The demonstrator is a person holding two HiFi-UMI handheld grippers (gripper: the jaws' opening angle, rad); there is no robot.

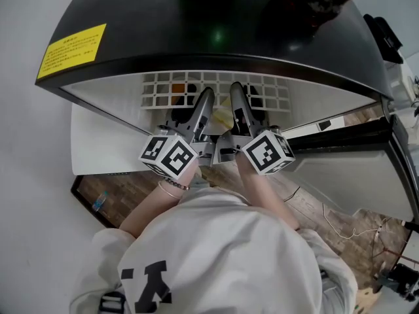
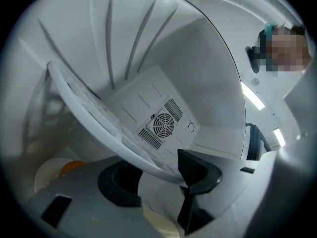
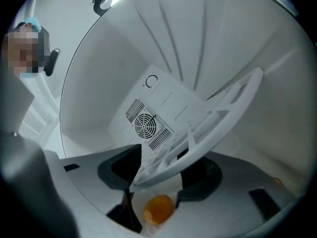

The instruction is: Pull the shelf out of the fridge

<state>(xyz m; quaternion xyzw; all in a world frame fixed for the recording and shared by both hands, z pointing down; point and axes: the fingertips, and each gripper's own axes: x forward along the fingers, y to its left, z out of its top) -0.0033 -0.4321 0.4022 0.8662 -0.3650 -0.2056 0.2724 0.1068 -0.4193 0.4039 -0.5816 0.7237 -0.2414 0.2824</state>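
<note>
Head view, far left: yellow sticker (image 1: 71, 50) on the black top of the fridge (image 1: 196, 38). Just under that top, the white lattice shelf (image 1: 163, 87), lying inside the open fridge with its front edge toward the person. Left gripper (image 1: 204, 104) poking in at the middle of that edge, right gripper (image 1: 239, 102) just beside it. No way to read the jaws from up there, though.

Over to the left gripper view for that: jaws spread wide, not clamped, shelf rim running slantwise between them. Also a round fan vent (image 2: 163, 124) on the far wall, invisible from the head.

Right gripper view, same deal: jaws parted, loose around the rim, with an orange thing (image 3: 158, 208) just below the gap.

Far right, head view only: the open door (image 1: 340, 175).
</note>
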